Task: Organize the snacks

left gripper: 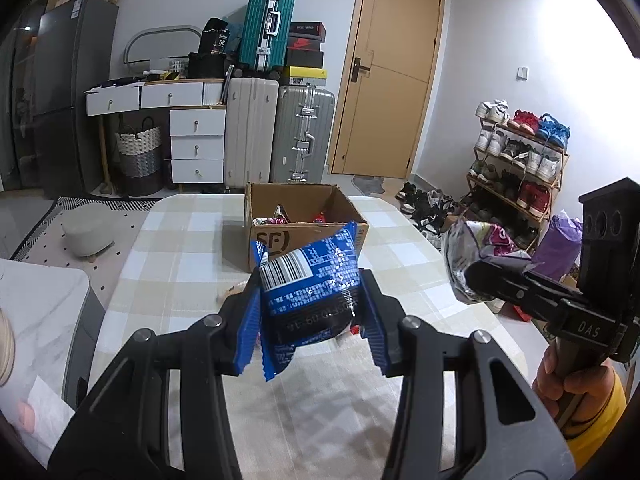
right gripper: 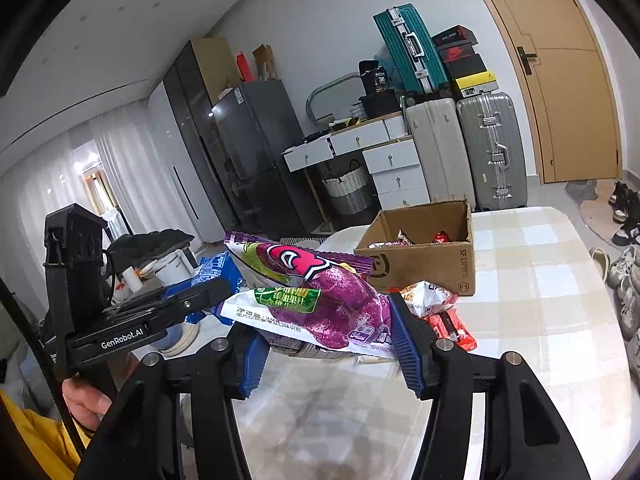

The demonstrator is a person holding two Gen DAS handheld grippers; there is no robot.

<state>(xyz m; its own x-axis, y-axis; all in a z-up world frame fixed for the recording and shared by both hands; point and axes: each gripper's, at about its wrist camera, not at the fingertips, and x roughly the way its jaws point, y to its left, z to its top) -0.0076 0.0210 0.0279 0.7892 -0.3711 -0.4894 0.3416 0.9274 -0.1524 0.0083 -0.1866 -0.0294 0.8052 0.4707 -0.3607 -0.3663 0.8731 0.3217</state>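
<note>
While above table (left gripper: 168,240), both packets (left gripper: 308,280) clear

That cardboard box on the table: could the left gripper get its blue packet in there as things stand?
Probably yes. The left gripper holds the blue packet facing the cardboard box, whose top is open, with only bare tablecloth between them.

Blue snack packet (left gripper: 308,284) and purple snack bag (right gripper: 320,300) held aloft — open cardboard box (left gripper: 280,236) holds more snacks.
</note>
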